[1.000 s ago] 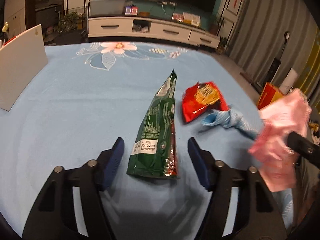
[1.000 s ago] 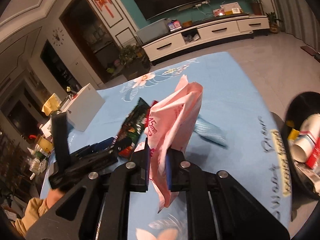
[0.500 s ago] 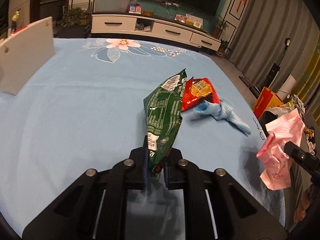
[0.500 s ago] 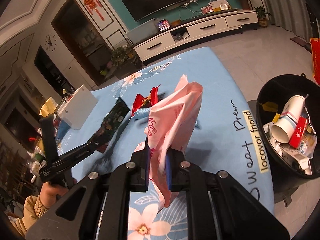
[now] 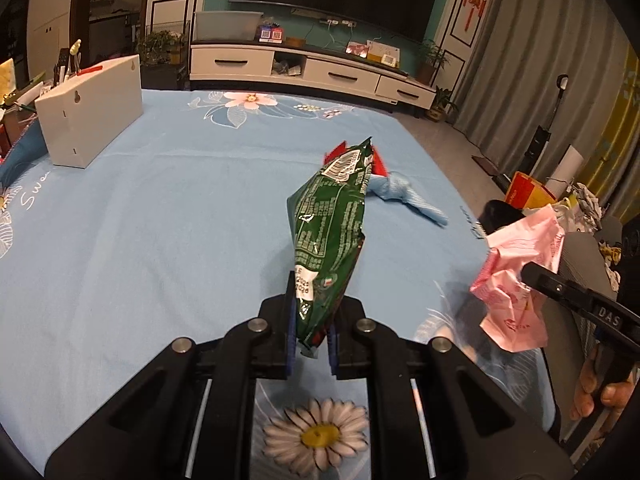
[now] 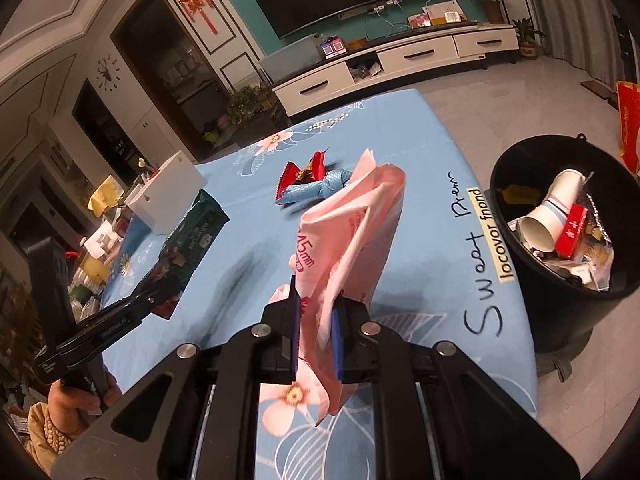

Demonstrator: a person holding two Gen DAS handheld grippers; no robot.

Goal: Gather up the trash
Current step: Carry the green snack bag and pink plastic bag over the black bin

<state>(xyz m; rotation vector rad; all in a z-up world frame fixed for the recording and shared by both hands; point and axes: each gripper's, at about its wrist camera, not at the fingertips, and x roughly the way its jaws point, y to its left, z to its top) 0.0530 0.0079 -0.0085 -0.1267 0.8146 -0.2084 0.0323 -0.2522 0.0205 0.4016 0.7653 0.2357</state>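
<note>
- Left tool [image 5: 312, 340]: its jaws just closed in and they're clamped on the bottom end of the green snack bag [image 5: 330, 236]. The bag sticks up and away from the pads, lifted clear of the blue cloth.
- Right tool [image 6: 316, 340]: pads pinched tight on the crumpled pink wrapper [image 6: 348, 236], which stands up between them with a loose flap hanging below the jaws. In the left wrist view that same pink wrapper sits out at the right edge of the worktop [image 5: 140, 220].
- A hand [image 6: 78, 398] grips the handle of the left tool at the lower left of the right wrist view.
- Further out on the flowery blue cloth, the red snack packet [image 6: 302, 174] and the twisted blue wrapper [image 6: 316, 190] lie touching each other, well apart from both tools.
- Off the worktop's right side on the floor, the black trash bin [image 6: 536, 172] already has a paper cup [image 6: 554, 210] and a red box [image 6: 572, 232] in it.
- Far left on the worktop, a white box [image 5: 90, 110] stands upright.
- At the back, a white TV cabinet [image 5: 312, 74] against the teal wall.
</note>
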